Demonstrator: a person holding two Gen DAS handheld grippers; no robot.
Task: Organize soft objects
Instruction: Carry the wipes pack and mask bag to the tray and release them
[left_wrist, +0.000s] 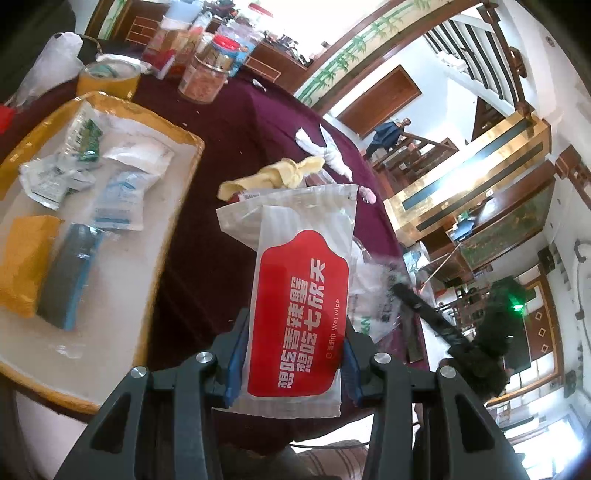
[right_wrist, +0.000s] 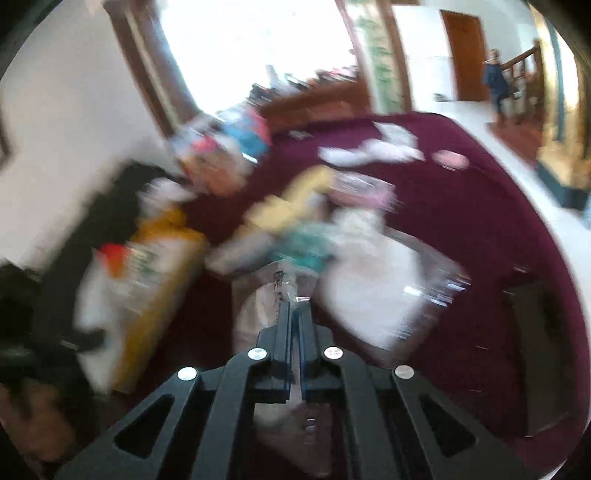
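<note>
My left gripper (left_wrist: 293, 332) is shut on a red-and-white wet wipe packet (left_wrist: 301, 295) and holds it upright above the maroon tablecloth (left_wrist: 229, 147), just right of the gold-rimmed tray (left_wrist: 177, 206). The tray holds several plastic packets (left_wrist: 118, 195), a yellow sponge (left_wrist: 26, 258) and a grey-blue sponge (left_wrist: 70, 273). A yellow cloth (left_wrist: 273, 173) and a white knotted cloth (left_wrist: 325, 147) lie on the table beyond. My right gripper (right_wrist: 295, 306) is shut on a thin clear plastic packet (right_wrist: 269, 295); that view is blurred. The right gripper also shows at the table's right edge in the left wrist view (left_wrist: 406, 291).
Jars and containers (left_wrist: 207, 66) crowd the table's far side, with a yellow tape roll (left_wrist: 107, 77) behind the tray. More clear packets (right_wrist: 388, 280) lie on the cloth. A small pink object (left_wrist: 367, 194) sits near the table edge. A person (left_wrist: 388, 136) stands at the stairs.
</note>
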